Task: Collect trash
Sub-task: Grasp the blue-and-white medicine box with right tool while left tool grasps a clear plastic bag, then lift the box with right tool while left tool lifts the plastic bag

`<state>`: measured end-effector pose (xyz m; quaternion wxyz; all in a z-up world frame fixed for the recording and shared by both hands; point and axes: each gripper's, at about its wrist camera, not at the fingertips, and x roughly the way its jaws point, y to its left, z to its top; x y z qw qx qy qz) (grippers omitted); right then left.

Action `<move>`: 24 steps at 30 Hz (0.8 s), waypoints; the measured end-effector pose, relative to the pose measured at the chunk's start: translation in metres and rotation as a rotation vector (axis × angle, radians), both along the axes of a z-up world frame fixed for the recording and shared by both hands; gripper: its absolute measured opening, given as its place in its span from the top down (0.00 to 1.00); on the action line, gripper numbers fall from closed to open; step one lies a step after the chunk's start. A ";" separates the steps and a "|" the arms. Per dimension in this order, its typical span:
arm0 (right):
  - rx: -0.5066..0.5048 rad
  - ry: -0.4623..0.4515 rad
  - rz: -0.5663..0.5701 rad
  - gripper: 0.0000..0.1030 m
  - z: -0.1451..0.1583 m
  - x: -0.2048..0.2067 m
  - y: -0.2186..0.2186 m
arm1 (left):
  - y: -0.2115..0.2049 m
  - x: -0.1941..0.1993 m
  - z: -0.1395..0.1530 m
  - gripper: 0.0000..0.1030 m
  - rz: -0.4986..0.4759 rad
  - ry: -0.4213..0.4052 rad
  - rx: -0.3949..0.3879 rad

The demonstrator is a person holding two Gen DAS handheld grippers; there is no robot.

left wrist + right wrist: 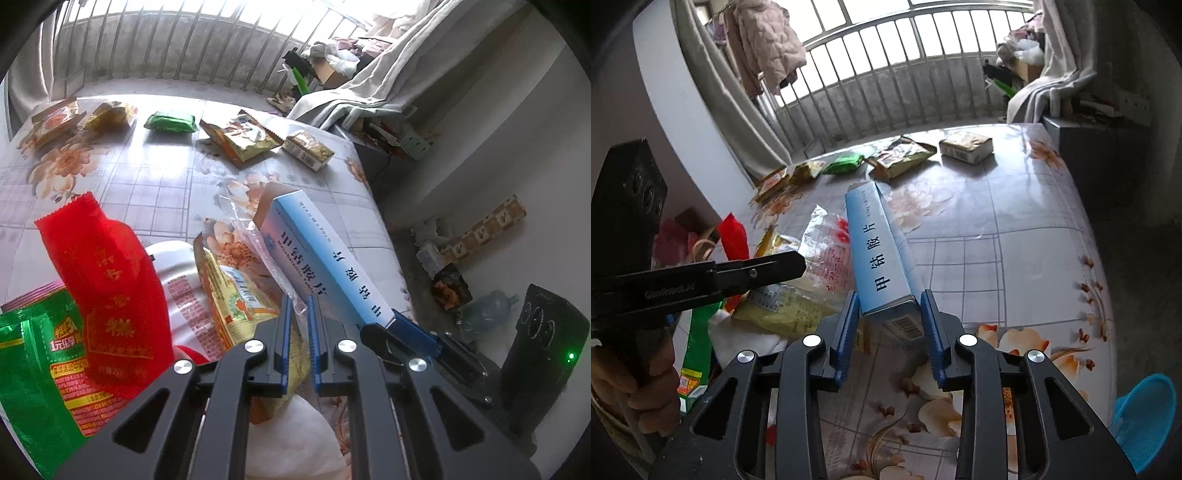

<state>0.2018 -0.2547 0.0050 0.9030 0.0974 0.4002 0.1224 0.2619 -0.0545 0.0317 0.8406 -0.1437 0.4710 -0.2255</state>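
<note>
the right gripper (888,325) has its blue-padded jaws set either side of the near end of a long light-blue cardboard medicine box (877,254), which rises tilted away from them over the table; the pads sit right at the box's sides, and it looks pinched. the left gripper (299,328) shows its jaws nearly pressed together, a narrow gap between the pads, over a crumpled yellow snack wrapper (236,295); whether a thin film is caught there cannot be told. the trash lies heaped at the near left of the floral plastic-covered table (1015,229): a red foil packet (107,280) standing up, a green foil sachet (33,362) beside it, a clear plastic wrapper (827,243) under the box. along the far edge, well apart from the grippers, lie a small green packet (170,122), more yellow wrappers (240,138) and a beige block pack (308,149).
</note>
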 end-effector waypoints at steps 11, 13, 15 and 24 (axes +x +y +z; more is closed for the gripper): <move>-0.018 -0.129 -0.069 0.71 0.031 -0.023 -0.010 | 0.003 -0.003 0.019 0.94 -0.010 -0.088 -0.082; -0.022 -0.143 -0.081 0.71 0.036 -0.027 -0.012 | 0.003 -0.005 0.025 0.94 -0.017 -0.114 -0.092; -0.022 -0.155 -0.093 0.71 0.040 -0.030 -0.014 | 0.003 -0.008 0.032 0.94 -0.023 -0.143 -0.105; -0.046 -0.198 -0.152 1.00 0.057 -0.047 -0.025 | 0.003 -0.023 0.055 0.95 -0.043 -0.203 -0.136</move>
